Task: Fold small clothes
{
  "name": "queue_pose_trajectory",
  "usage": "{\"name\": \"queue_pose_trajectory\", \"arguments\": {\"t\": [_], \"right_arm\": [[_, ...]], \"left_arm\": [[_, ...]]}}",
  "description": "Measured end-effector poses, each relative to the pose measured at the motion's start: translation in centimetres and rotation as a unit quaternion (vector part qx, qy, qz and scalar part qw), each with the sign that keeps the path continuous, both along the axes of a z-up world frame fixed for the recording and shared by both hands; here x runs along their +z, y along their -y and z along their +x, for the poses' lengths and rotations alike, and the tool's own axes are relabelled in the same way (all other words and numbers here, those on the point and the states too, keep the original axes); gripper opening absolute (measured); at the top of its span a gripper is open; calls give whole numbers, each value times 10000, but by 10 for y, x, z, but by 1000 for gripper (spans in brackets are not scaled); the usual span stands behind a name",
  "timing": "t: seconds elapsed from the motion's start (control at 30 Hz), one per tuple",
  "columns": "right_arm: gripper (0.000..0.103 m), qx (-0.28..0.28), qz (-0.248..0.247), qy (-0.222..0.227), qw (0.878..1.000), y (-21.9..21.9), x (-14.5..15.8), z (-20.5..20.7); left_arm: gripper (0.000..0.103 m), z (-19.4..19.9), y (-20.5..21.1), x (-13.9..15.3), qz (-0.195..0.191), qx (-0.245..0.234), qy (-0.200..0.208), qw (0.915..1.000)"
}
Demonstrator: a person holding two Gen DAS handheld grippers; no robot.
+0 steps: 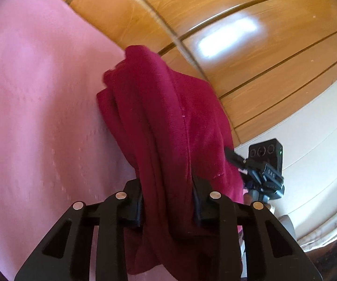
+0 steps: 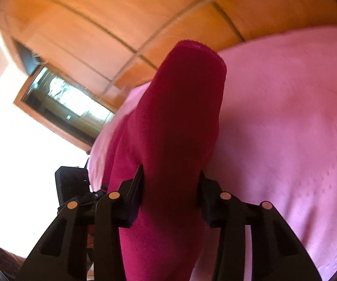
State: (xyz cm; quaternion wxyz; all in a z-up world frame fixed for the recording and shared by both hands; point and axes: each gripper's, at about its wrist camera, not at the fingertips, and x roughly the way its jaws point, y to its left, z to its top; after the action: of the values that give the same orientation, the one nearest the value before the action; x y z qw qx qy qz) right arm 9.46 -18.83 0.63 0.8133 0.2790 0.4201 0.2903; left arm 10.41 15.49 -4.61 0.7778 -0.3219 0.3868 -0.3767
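L tool (image 1: 168, 201) & R tool (image 2: 170, 196) both clench maroon garment (image 1: 168, 117); R's label reads "DAS", maybe.

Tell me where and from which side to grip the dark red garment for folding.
Grip the dark red garment at its bunched ends, coming in from the near side above the pink cover. The left gripper and right gripper each pinch a thick gathered fold; the cloth drapes forward, so end grips let it hang.

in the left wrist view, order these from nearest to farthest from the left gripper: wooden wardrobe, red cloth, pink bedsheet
1. red cloth: between the jaws of the left gripper.
2. pink bedsheet: just under and left.
3. wooden wardrobe: beyond the bed, top right.
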Motion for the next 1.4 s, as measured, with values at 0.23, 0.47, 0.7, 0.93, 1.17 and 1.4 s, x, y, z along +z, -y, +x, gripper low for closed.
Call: {"name": "queue_pose_trajectory", "arguments": {"t": [0.23,0.47,0.7,0.93,1.17,1.4], "right_arm": [[39,784,91,562,9953,-73,40,56],[39,1112,-249,372,9928,-156,12,132],[61,858,-1371,-212,9866,-184,-58,167],[62,543,-1779,884,9786,-185,0,112],[55,967,-2198,1074,9648,-225,-16,78],[56,739,-2637,1170,9546,-239,-43,78]], "left_arm": [[30,-11,-60,53,52,789,663,9947],[30,26,-118,54,809,1691,544,9808],[44,47,-139,-2,1664,2125,-315,9624],[47,14,-139,36,2372,2868,372,9274],[48,13,-114,19,3197,2764,305,9058],[52,16,-124,5,3326,3012,215,8934]]}}
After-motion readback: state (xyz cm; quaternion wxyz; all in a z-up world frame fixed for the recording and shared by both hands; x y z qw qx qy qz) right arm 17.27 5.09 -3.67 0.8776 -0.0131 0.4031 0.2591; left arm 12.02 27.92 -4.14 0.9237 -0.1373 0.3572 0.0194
